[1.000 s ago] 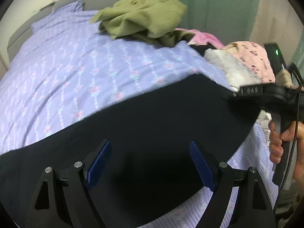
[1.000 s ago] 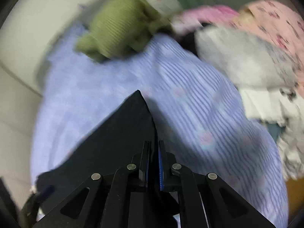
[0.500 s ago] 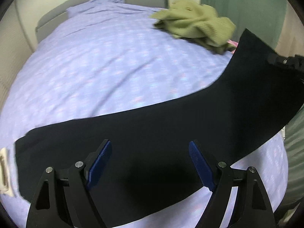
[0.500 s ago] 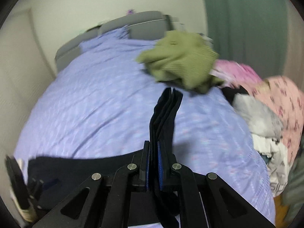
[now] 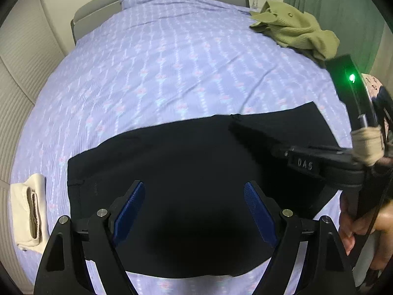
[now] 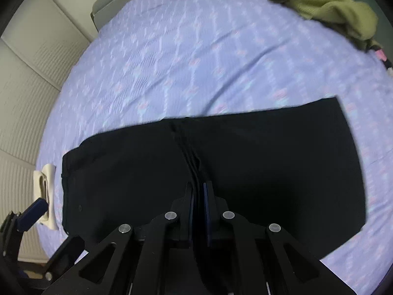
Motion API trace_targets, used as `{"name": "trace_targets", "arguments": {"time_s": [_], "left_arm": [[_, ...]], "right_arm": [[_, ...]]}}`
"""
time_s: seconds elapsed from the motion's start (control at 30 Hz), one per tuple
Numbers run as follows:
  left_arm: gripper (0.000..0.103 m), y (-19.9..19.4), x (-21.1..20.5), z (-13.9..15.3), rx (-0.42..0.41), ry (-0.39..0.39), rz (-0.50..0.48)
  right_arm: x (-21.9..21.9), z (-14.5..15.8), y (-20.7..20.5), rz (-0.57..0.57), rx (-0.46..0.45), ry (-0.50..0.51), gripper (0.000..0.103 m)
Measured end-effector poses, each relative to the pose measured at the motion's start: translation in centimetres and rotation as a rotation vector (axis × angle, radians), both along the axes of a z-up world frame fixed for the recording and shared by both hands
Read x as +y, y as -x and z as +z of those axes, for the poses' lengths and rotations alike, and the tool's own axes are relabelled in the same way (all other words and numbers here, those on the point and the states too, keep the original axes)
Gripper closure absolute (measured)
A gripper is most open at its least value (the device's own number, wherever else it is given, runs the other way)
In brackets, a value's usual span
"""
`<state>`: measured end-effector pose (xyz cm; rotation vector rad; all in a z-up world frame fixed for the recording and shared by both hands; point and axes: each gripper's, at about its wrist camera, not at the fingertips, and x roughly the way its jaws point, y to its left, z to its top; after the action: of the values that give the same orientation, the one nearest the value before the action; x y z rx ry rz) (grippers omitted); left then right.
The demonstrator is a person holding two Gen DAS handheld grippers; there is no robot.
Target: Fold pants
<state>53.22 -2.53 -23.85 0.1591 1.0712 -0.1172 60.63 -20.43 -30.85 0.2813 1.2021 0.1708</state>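
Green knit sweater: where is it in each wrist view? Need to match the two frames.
Left wrist: green knit sweater lies upper right, on the far side of the bed.
Right wrist: green knit sweater lies at the top right, partly cut by the lens edge.
Shared landmark: folded cream cloth at the left edge, beside the black pants.

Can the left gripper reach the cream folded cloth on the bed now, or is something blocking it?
Probably yes. The left gripper is open and holds nothing, and only bare bedsheet and the pants' edge lie between it and the cream folded cloth.
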Motion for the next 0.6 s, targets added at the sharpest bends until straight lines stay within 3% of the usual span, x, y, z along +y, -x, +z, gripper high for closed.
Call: {"name": "trace_targets", "arguments": {"time_s": [0.13,0.27,0.33,0.43,0.47,0.57,0.6], "left_arm": [[0.02,-0.6,3.0,-0.9,0.017,0.04,0.013],[0.02,-0.8,5.2,-1.4,0.018,0.048,0.025],[0.02,-0.9,6.2,-1.7,0.021,0.053,0.041],[0.02,-1.2,8.1,-2.3,0.039,0.068,0.08],[0.02,-1.2,8.8,-2.4,0.044,0.078,0.096],[0.02,-0.4,11.9,-2.5,0.038,0.112,0.148],[0.019,0.0,13.1,-2.4,0.028,0.116,0.164]], "right_arm": [[3.1,-1.4,0.4,0.01,0.03,0.052,0.095],[4.7,-3.1,0.4,0.016,0.095,0.039,0.093],[5.4,-4.1,0.2,0.028,0.135,-0.001,0.083],[6.7,-4.8,0.4,0.086,0.222,-0.19,0.068],[7.2,-4.6,0.6,0.101,0.232,-0.217,0.067],[9.5,-2.0,1.9,0.12,0.173,-0.131,0.067],[10.3,-1.1,2.4,0.111,0.147,-0.074,0.06]]}}
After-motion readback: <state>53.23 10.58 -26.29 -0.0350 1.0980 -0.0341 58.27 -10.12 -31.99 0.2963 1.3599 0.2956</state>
